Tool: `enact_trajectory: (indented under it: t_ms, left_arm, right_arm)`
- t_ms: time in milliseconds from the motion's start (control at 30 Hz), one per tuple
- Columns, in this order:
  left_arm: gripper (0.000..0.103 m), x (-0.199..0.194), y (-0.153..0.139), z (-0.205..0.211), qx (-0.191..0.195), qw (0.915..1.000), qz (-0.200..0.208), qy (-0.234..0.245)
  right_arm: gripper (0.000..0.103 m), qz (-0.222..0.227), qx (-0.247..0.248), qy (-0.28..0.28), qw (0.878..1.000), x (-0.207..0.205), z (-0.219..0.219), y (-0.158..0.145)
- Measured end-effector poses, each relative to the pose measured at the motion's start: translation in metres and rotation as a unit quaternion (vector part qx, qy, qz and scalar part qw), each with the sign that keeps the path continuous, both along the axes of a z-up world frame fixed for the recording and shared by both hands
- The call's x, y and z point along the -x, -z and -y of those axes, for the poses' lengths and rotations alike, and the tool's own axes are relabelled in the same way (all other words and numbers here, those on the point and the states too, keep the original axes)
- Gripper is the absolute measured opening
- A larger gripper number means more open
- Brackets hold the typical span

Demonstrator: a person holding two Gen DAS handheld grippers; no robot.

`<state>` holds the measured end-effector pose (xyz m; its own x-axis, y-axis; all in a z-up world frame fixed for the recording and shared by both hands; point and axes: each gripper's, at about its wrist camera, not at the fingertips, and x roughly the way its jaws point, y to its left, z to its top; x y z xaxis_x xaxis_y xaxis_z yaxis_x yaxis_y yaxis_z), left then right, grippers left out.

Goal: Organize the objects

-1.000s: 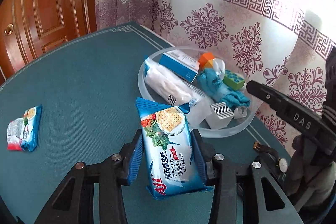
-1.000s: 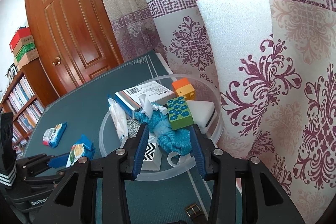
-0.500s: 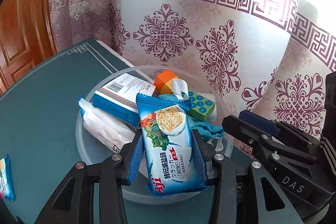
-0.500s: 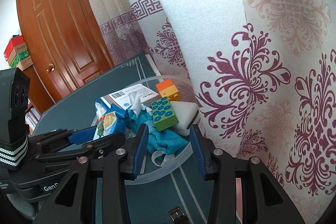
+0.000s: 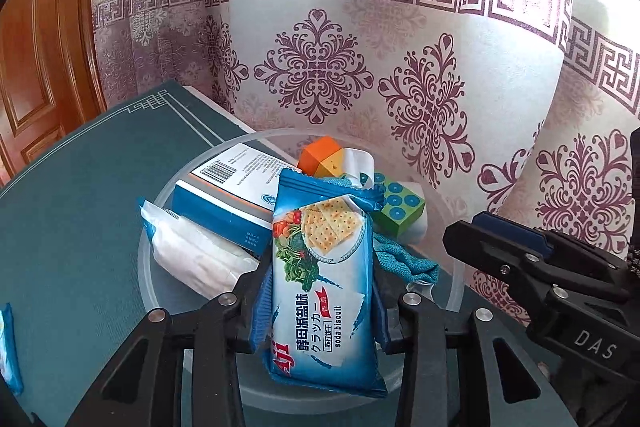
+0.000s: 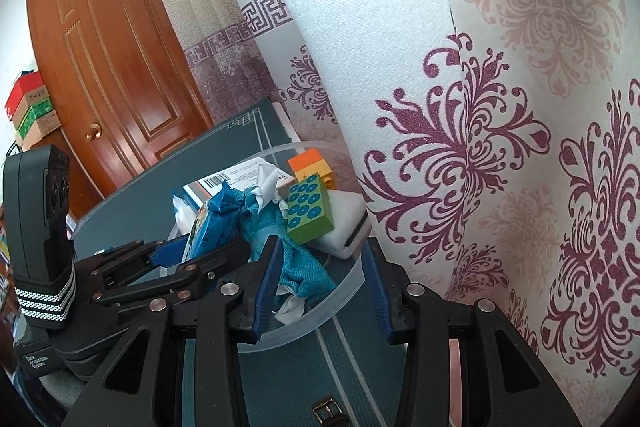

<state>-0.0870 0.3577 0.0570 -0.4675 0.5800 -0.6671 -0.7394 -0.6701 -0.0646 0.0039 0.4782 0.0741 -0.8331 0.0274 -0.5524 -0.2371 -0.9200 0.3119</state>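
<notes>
- While the left gripper (image 5: 320, 303) clenches the blue foil soda-biscuit packet (image 5: 324, 279) upright between its jaws, the packet hangs over the near side of the clear round plastic tray (image 5: 146, 279) on the teal table (image 5: 80, 187).
- Already in the tray lie a blue-and-white carton (image 5: 224, 191), a white wrapped pack (image 5: 196, 259), a teal knitted cloth (image 6: 304, 267), a green studded block (image 6: 310, 213) and an orange block (image 5: 316, 157).
- The right gripper (image 6: 320, 291) hovers at the tray's rim, jaws spread, holding nothing.
- Risk, as I judge it: released here, the slick packet could slide off the crowded heap and over the rim.
- The two grippers sit close; a careless swing could knock them together.
</notes>
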Motion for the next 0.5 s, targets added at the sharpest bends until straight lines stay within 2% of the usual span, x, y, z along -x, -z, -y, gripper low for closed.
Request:
enact_trajectory:
  t_ms: [33,100,167,333,400,500]
  left_arm:
    - [0.044,0.0,0.0,0.001,-0.001,1.0,0.002,0.0]
    - [0.056,-0.001,-0.002,0.005,-0.003,1.0,0.002,-0.003]
    - [0.063,-0.002,-0.004,0.01,-0.007,0.9999,-0.002,-0.009]
    - [0.067,-0.007,-0.011,0.023,-0.011,0.9998,-0.012,-0.015]
    - [0.074,-0.009,-0.013,0.03,-0.011,0.9996,-0.016,-0.022]
    - [0.074,-0.01,-0.016,0.042,-0.01,0.9991,-0.019,-0.035]
  right_arm:
    - [0.043,0.0,-0.001,-0.001,1.0,0.001,0.0,0.0]
    - [0.043,-0.001,-0.004,-0.002,1.0,0.0,0.002,-0.002]
    - [0.043,-0.003,-0.005,-0.003,1.0,0.0,0.003,-0.003]
    - [0.043,-0.004,-0.01,-0.007,1.0,0.001,0.007,-0.005]
    - [0.043,-0.005,-0.012,-0.009,1.0,0.0,0.009,-0.006]
    - [0.043,-0.007,-0.014,-0.01,1.0,-0.001,0.011,-0.008]
